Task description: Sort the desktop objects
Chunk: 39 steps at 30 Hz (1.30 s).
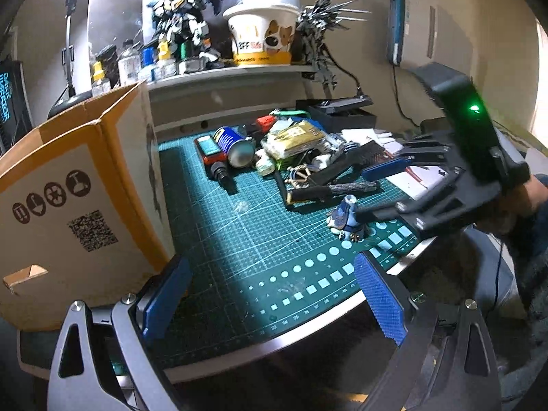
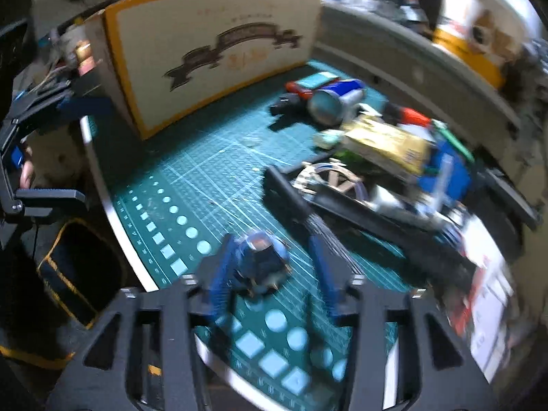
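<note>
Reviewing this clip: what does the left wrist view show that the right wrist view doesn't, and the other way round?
Only the left wrist view shows the cardboard box's QR-code side, the robot model on the shelf, and the right hand-held gripper from outside, reaching the small blue figure.

Only the right wrist view shows the box's banner-printed side, and the figure between that gripper's open fingers, untouched as far as the blur allows.

Both show the green cutting mat, the blue spray can, the dog-print tub and the clutter pile.

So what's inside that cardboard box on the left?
Nothing can be told. Both views show only the outer walls of the box, with printed symbols and a banner logo. Its top is open, but the walls hide the interior, so any contents stay out of sight.
</note>
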Available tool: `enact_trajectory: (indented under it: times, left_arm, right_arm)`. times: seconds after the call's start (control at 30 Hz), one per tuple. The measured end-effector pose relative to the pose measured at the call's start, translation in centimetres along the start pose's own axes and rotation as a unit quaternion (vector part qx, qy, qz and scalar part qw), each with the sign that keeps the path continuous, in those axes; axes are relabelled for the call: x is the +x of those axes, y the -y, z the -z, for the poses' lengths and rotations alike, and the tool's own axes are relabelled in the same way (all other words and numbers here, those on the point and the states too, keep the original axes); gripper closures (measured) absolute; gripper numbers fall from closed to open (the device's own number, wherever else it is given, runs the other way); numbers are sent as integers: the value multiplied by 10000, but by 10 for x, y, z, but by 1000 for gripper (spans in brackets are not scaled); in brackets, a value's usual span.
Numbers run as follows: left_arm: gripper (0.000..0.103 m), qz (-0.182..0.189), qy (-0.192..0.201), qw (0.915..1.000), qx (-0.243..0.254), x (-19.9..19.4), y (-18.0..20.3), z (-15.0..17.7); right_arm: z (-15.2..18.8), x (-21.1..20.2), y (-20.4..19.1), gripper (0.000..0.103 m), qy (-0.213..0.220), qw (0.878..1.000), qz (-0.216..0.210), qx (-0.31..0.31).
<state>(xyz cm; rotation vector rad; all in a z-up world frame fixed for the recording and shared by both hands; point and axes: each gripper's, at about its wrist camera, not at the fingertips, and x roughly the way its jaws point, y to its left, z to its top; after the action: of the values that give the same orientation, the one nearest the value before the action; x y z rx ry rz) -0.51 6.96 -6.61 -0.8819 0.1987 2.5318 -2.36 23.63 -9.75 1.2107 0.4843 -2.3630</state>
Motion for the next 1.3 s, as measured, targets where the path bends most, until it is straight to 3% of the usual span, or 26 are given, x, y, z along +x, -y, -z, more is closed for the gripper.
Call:
enact_trajectory:
  times: [0.07, 0.17, 0.27, 0.33, 0.4, 0.47, 0.5, 0.57, 0.63, 0.77, 0.83, 0.9, 0.97, 1.0, 1.1, 1.3]
  left_arm:
    - [7, 169, 82, 9998, 67, 5, 3, -3]
    - [8, 642, 138, 9977, 177, 16, 6, -16]
    - [26, 890, 203, 9954, 277, 25, 7, -29]
    - [36, 882, 130, 9953, 374, 32, 10, -31]
    - [37, 904, 12, 9948, 460, 39, 11, -32]
    - [39, 1012, -70, 9937, 478, 44, 10, -32]
    - [47, 1111, -89, 9926, 486, 46, 10, -32]
    - [50, 1297, -131, 9901, 516, 51, 9, -31]
    - [50, 1601, -225, 9853, 560, 60, 13, -30]
    - [50, 1770, -503, 9781, 967, 74, 32, -26]
    - [50, 1784, -561, 9752, 1180, 77, 40, -23]
    - [50, 1883, -608, 9712, 1325, 79, 47, -22]
    - [55, 1911, -656, 9701, 1348, 83, 51, -22]
    - [67, 1932, -686, 9691, 1370, 87, 55, -22]
    - [70, 2012, -750, 9669, 1382, 93, 60, -21]
    - [68, 2086, -824, 9653, 1341, 98, 65, -18]
  right_arm:
    - [12, -9, -3, 28, 175, 9991, 157, 359]
    - [18, -7, -13, 28, 386, 9972, 292, 574]
    - [11, 8, -23, 30, 517, 9947, 461, 766]
    - [5, 22, -26, 41, 491, 9932, 497, 929]
    - [4, 31, -28, 60, 480, 9924, 582, 975]
    - [7, 32, -29, 63, 521, 9925, 694, 864]
    - [10, 30, -27, 63, 529, 9933, 584, 842]
    - [19, 23, -19, 66, 520, 9942, 359, 871]
    - [26, 17, -8, 66, 543, 9942, 104, 926]
    - [36, 9, 5, 65, 591, 9944, -99, 867]
    - [46, -2, 11, 59, 653, 9932, -131, 959]
    - [56, -15, 17, 47, 760, 9908, -205, 1099]
    - [66, -26, 26, 47, 887, 9873, -168, 1306]
    - [69, -27, 31, 52, 893, 9856, -153, 1427]
    - [72, -14, 47, 84, 664, 9803, -333, 1828]
    - [66, 2, 49, 95, 668, 9787, -456, 1887]
